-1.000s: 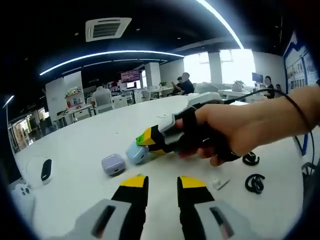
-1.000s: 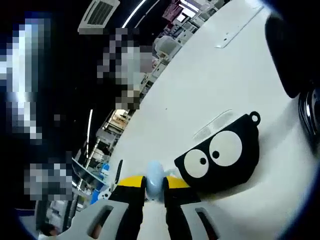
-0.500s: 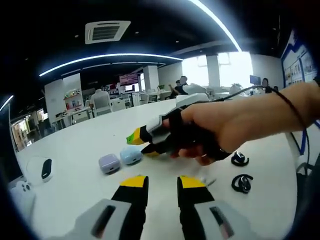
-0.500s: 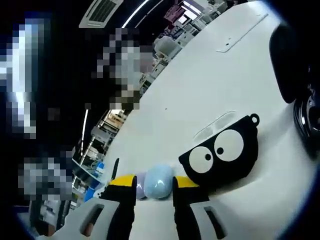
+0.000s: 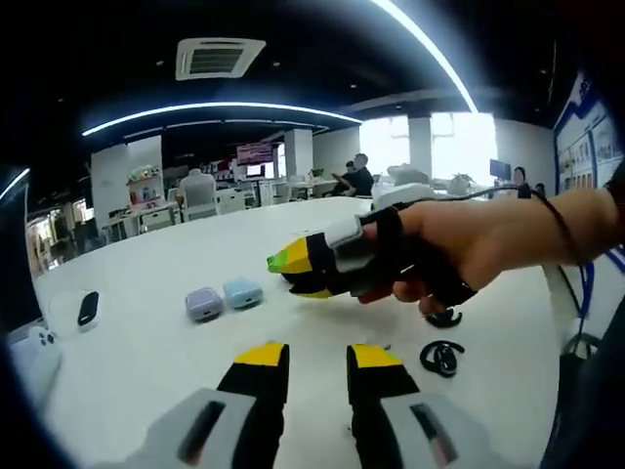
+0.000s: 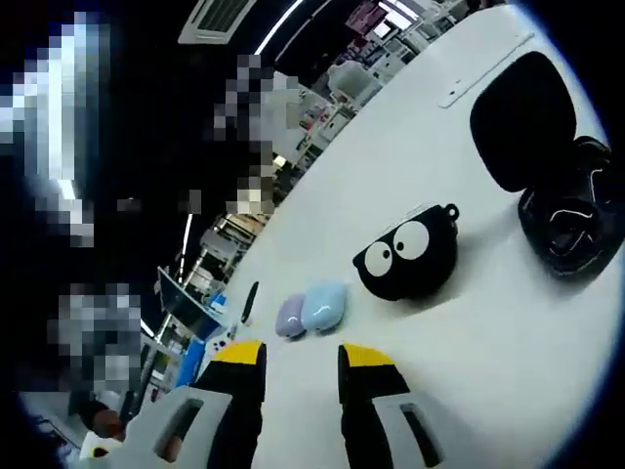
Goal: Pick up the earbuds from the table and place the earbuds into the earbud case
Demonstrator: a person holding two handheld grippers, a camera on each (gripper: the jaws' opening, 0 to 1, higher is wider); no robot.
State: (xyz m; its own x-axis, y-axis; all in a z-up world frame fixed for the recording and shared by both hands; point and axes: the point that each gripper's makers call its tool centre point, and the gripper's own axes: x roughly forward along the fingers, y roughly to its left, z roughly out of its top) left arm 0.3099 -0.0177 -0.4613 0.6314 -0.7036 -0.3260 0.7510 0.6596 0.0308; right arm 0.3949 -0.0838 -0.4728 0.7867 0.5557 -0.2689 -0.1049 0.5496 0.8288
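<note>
- The white bench (image 5: 146, 322) carries everything, its round far edge curving off toward an office floor with desks and chairs.
- A hand (image 5: 479, 244) holds the right gripper (image 5: 281, 276) above the middle of the bench in the left gripper view; its yellow and green tips sit close together with nothing between them there.
- In the right gripper view the right gripper (image 6: 298, 357) shows its two yellow-tipped fingers (image 6: 240, 355) apart and empty, raised off the bench.
- The left gripper (image 5: 317, 358) has its yellow-tipped fingers (image 5: 262, 356) apart, nothing between them, low over the near part of the bench.
- An open black earbud case (image 6: 547, 176) lies toward the far right of the bench in the right gripper view, its lid folded back and the lower shell lined with black hollows; I cannot tell whether an earbud lies in them.
- A black case with cartoon eyes (image 6: 408, 256) rests just beside the open one, nearer the middle, apart from it.
- A pale blue case (image 5: 242, 291) and a lilac case (image 5: 204, 303) lie side by side, touching or nearly so, left of the right gripper's tips; in the right gripper view the pair lies beyond the finger tips, near the cartoon-eyed case.
- Two black ear-hook earbuds rest on the bench: one (image 5: 441, 357) to the right of the left gripper's fingers, the other (image 5: 444, 318) partly under the hand.
- A small dark flat object (image 5: 88, 308) lies near the bench's left edge.
</note>
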